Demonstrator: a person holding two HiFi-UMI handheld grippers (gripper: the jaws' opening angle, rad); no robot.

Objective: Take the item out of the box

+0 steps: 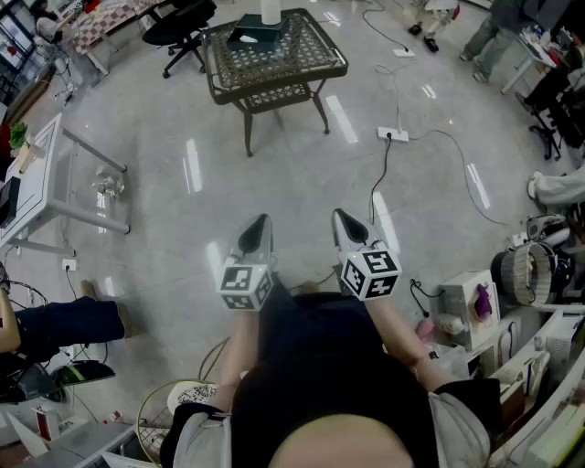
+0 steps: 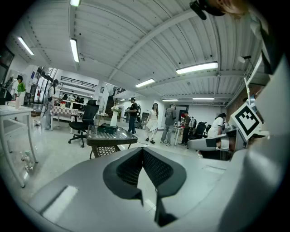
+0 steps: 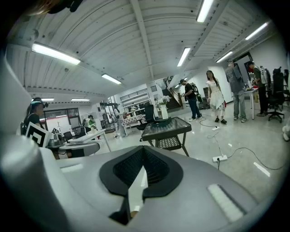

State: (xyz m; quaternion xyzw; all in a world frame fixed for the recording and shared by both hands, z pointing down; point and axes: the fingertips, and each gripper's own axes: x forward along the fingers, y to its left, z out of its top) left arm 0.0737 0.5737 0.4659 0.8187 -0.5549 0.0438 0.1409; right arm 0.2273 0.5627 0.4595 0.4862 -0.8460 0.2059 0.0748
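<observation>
Mesh-top metal table (image 1: 274, 64) ahead; black office chair (image 1: 183, 23) beside it; power strip (image 1: 393, 134) on floor (image 1: 164, 265).

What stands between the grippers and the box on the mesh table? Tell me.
Nothing visible. Only bare floor lies between the left gripper, the right gripper and the mesh table carrying the dark box. A power strip lies off to the right.

Your left gripper (image 2: 143, 152) and right gripper (image 3: 143, 150) both have smooth, matt grey plastic shells, and their black pads (image 2: 158, 170) look rubbery with a fine ribbed texture. The floor (image 1: 274, 174) ahead of you is grey, smooth and very glossy, throwing back bright streaks of light. The table (image 1: 302, 50) on it is dark metal with an open lattice top and a dull sheen.
</observation>
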